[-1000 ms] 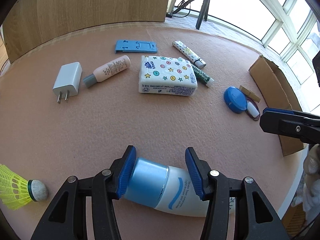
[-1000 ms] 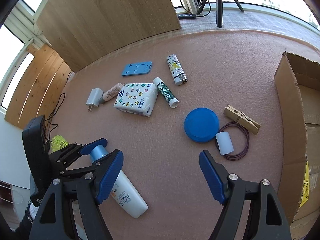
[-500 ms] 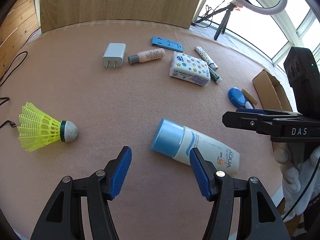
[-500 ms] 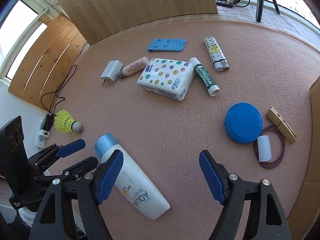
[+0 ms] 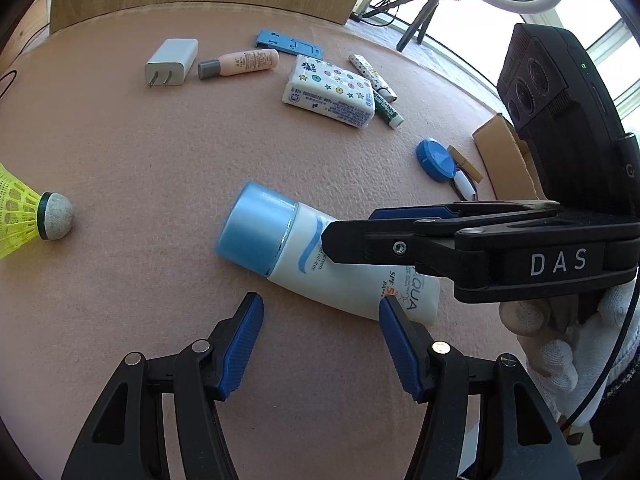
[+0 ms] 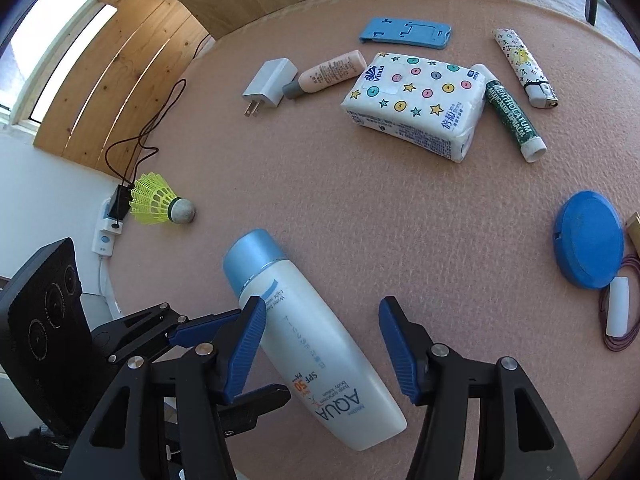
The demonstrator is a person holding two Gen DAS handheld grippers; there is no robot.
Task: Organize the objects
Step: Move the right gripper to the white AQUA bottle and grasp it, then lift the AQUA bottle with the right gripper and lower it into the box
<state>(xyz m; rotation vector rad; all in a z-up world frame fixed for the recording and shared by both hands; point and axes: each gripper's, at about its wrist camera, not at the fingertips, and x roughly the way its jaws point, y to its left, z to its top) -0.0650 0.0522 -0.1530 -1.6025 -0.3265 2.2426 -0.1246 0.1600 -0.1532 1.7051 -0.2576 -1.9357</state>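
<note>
Lying flat on the worktop (image 6: 400,220), the sunscreen bottle (image 6: 316,344) looks smooth, hard and slippery (grab its wide middle); the right hand-held gripper (image 6: 320,350) has been closing around it without pinching yet, and the left hand-held gripper (image 5: 320,344) is open and empty.

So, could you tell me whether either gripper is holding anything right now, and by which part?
Nothing is held. The sunscreen bottle lies on the mat; the right gripper, jaws just closing, straddles its body without a visible squeeze. The left gripper is open and empty.
</note>
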